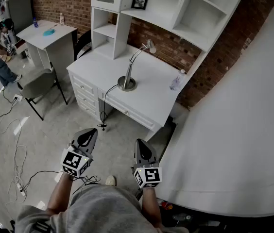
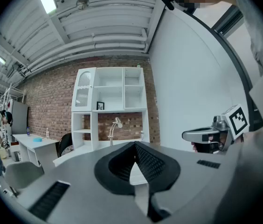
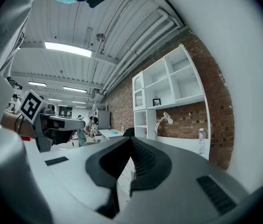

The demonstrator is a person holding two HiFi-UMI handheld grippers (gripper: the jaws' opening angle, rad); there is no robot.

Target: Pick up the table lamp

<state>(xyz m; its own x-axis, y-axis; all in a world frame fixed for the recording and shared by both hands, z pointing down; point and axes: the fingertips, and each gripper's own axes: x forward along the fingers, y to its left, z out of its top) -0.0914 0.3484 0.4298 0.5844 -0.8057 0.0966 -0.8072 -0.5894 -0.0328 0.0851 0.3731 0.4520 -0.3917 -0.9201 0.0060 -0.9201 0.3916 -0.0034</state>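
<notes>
**Head view.** The table lamp (image 1: 128, 74) stood on the white desk (image 1: 149, 89), well apart from both tools, at about twelve o'clock from them. It had a round, shiny metal base, a slim metal stem and a small shade on a cranked arm. A dark cord (image 1: 104, 103) left the base at seven o'clock and dropped over the desk's front edge. A clear plastic bottle (image 1: 177, 80) stood at three o'clock of the lamp. The left gripper (image 1: 89, 131) and right gripper (image 1: 139, 142) hung over the pale tiled floor, nothing in either.

**Left gripper view.** Its ribbed black jaws were pressed together at the tips and pinched nothing. The lamp showed small at eleven o'clock above them, before the rough brick wall (image 2: 52, 101).

**Right gripper view.** These jaws were likewise pressed together and empty, with the lamp at one o'clock.

The step in hand was the approach. To do it well, I judged that one pair of jaws should spread before arrival and close across the thin stem low down, just above the weighted base, so the lamp would not swing. The smooth metal would probably be slippery, though the distance left its finish unclear. The cord should be left slack.
</notes>
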